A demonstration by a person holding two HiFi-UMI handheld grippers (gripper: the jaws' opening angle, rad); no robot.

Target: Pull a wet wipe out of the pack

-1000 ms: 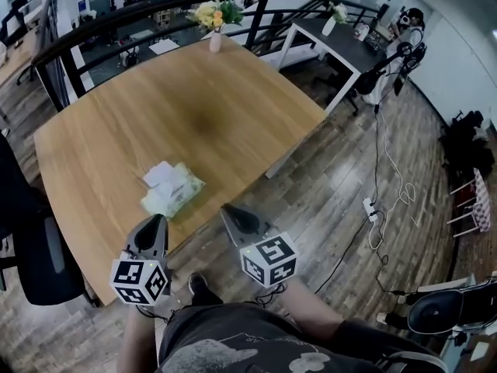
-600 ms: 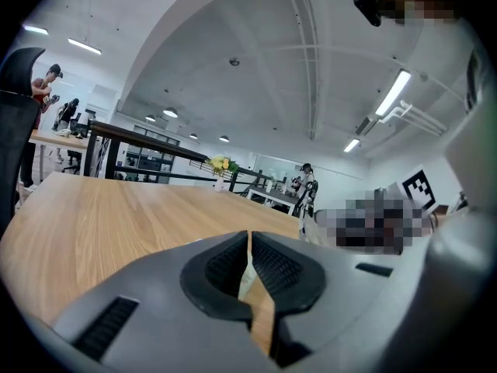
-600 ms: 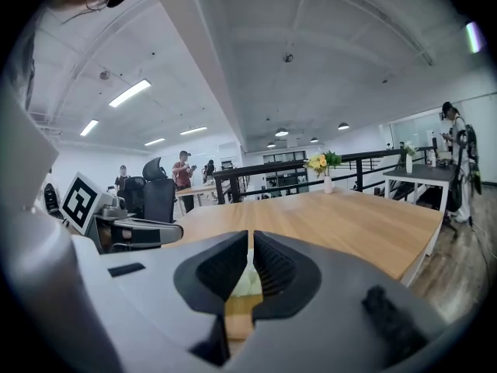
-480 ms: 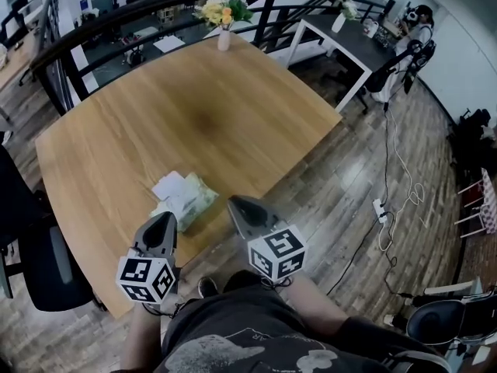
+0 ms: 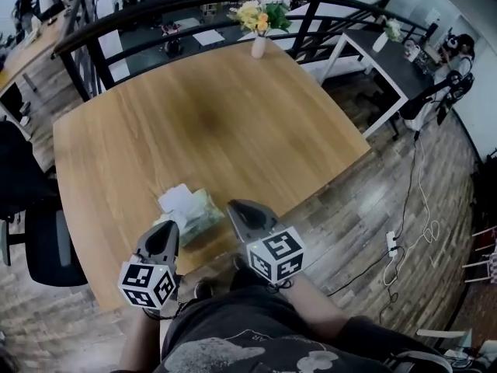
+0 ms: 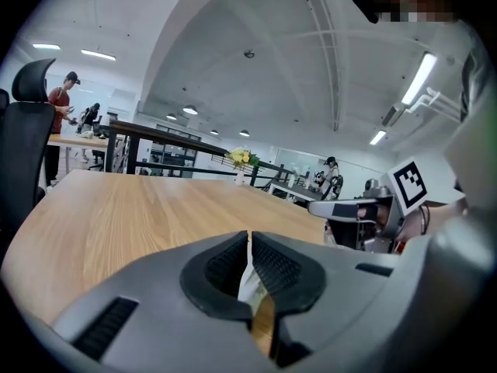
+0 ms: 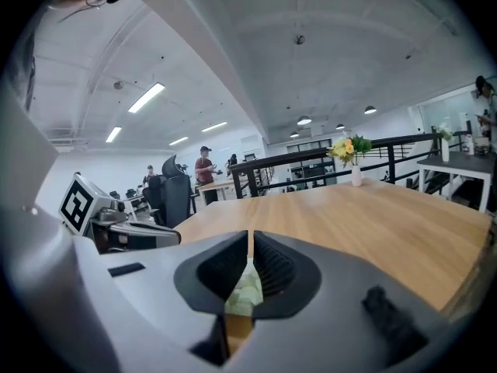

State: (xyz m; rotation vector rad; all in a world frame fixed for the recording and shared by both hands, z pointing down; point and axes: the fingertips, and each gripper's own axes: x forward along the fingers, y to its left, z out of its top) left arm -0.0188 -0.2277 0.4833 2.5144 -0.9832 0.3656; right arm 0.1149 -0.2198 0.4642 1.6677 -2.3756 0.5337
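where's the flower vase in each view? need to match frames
Head view: flower vase top centre, at the far edge of the wooden table.
Left gripper view: small, near picture centre, on the far table edge.
Right gripper view: right of centre, same edge.
Shared landmark: the wooden table.

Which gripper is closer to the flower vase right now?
Right. Both are at the near edge, far from the flower vase; the right gripper sits more in line with it, the left gripper further left.
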